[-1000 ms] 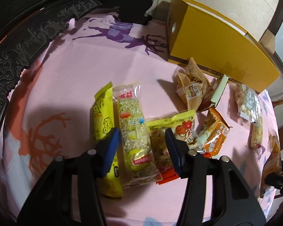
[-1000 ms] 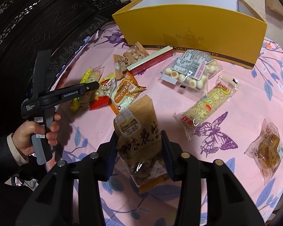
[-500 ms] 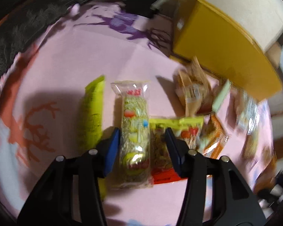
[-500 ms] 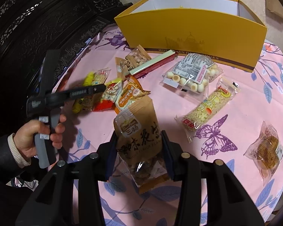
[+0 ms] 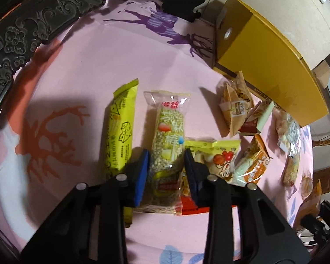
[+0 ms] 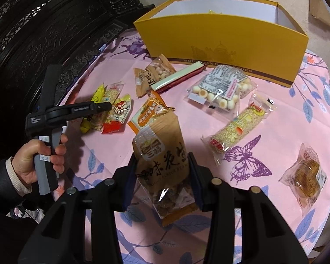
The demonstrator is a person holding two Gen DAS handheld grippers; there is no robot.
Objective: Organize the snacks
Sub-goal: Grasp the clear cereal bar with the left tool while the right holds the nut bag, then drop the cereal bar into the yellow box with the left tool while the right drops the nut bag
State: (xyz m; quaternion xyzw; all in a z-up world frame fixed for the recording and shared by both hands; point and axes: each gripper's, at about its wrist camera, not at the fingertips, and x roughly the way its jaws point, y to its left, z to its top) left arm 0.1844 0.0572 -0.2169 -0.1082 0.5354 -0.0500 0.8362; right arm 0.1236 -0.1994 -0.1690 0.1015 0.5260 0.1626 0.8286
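Snacks (image 6: 220,92) mostly loose on pink cloth; yellow box (image 6: 226,37), upper frame, near empty. Left gripper (image 5: 166,165) closing round rice bar (image 5: 168,145). Right gripper (image 6: 161,176) clamps brown pouch (image 6: 162,156).

Both wrist views look steeply down, close over the pink tablecloth (image 5: 81,70), sharing the yellow box (image 6: 222,35).

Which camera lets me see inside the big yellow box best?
The right wrist view. It looks down over the front wall of the yellow box, so the open top and white inner walls show. The left wrist view catches the yellow box from the side: only its outer walls, nothing of the inside.
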